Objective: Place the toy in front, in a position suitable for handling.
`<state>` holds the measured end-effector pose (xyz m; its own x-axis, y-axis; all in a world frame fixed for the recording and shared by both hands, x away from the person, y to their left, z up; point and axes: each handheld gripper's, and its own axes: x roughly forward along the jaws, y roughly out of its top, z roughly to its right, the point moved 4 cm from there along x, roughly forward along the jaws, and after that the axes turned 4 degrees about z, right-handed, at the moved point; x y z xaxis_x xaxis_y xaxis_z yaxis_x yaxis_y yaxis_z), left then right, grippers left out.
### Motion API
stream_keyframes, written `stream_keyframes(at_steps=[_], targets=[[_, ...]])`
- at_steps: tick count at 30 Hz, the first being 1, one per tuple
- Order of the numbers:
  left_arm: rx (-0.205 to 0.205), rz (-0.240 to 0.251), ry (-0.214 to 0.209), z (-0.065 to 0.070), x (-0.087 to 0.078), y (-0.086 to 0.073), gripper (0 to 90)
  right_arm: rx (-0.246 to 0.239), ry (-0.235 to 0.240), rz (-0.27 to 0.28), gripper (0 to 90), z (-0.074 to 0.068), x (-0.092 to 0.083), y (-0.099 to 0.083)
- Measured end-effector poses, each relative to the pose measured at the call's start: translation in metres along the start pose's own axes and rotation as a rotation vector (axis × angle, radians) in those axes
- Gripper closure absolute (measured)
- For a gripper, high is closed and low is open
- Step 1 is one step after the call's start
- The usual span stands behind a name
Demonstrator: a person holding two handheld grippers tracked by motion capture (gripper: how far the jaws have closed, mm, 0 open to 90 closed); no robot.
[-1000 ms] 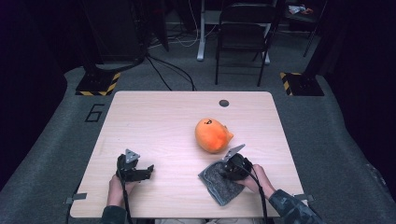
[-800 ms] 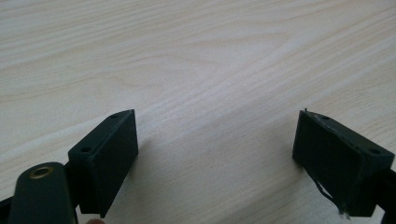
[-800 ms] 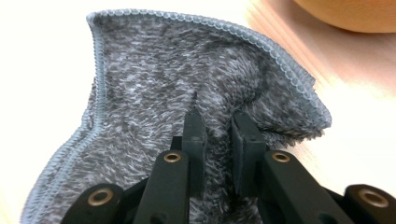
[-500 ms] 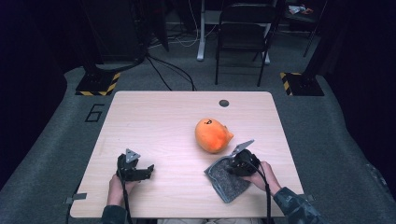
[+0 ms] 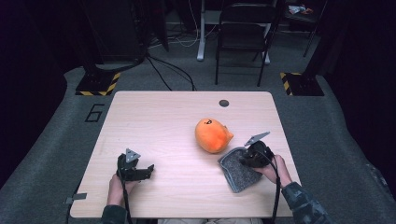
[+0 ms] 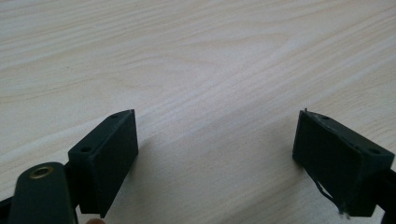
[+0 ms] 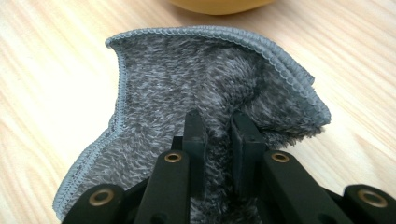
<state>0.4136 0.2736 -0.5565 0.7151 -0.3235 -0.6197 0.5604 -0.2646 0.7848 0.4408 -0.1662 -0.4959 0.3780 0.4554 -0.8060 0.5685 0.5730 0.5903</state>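
An orange plush toy (image 5: 212,135) lies right of the table's middle; its lower edge (image 7: 219,5) peeks in at the top of the right gripper view. Just in front of it, a grey fuzzy cloth (image 5: 237,170) rests on the table with its far edge lifted. My right gripper (image 5: 246,157) is shut on a pinched fold of that cloth (image 7: 205,88), the two jaws (image 7: 218,133) nearly touching. My left gripper (image 5: 145,171) rests near the front left of the table, jaws (image 6: 215,149) wide apart over bare wood, holding nothing.
The light wooden table (image 5: 154,121) has a small dark round hole (image 5: 224,103) near its far edge. A black folding chair (image 5: 243,37) and floor cables stand beyond the table. Yellow-black marked bases (image 5: 98,84) sit on the floor at both far corners.
My right gripper has moved right and away from me, rising a little, dragging the grey cloth with it toward the orange toy. The left gripper has stayed put.
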Motion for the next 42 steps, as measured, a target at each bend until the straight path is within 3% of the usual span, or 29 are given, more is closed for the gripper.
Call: stream_keyframes(at_steps=[14, 21, 27, 30, 32, 42], targets=[[0.000, 0.005, 0.003, 0.000, 0.001, 0.000, 13.7, 0.105, -0.101, 0.046, 78.5, 0.038, -0.014, -0.004], [-0.002, 0.007, 0.002, 0.000, 0.001, 0.001, 13.8, 0.125, -0.147, 0.070, 78.4, 0.051, -0.019, 0.000], [-0.002, 0.007, 0.002, 0.000, 0.001, 0.001, 13.7, 0.162, -0.208, 0.086, 78.4, 0.062, -0.017, 0.003], [-0.002, 0.007, 0.002, 0.000, 0.001, 0.001, 13.8, 0.175, -0.215, 0.096, 78.3, 0.066, -0.018, 0.004], [-0.003, 0.007, 0.002, 0.000, 0.001, 0.001, 13.8, 0.202, -0.244, 0.117, 78.3, 0.076, -0.017, 0.006], [-0.001, 0.006, 0.003, 0.000, 0.001, 0.000, 13.8, 0.253, -0.284, 0.108, 76.8, 0.095, -0.002, 0.005]])
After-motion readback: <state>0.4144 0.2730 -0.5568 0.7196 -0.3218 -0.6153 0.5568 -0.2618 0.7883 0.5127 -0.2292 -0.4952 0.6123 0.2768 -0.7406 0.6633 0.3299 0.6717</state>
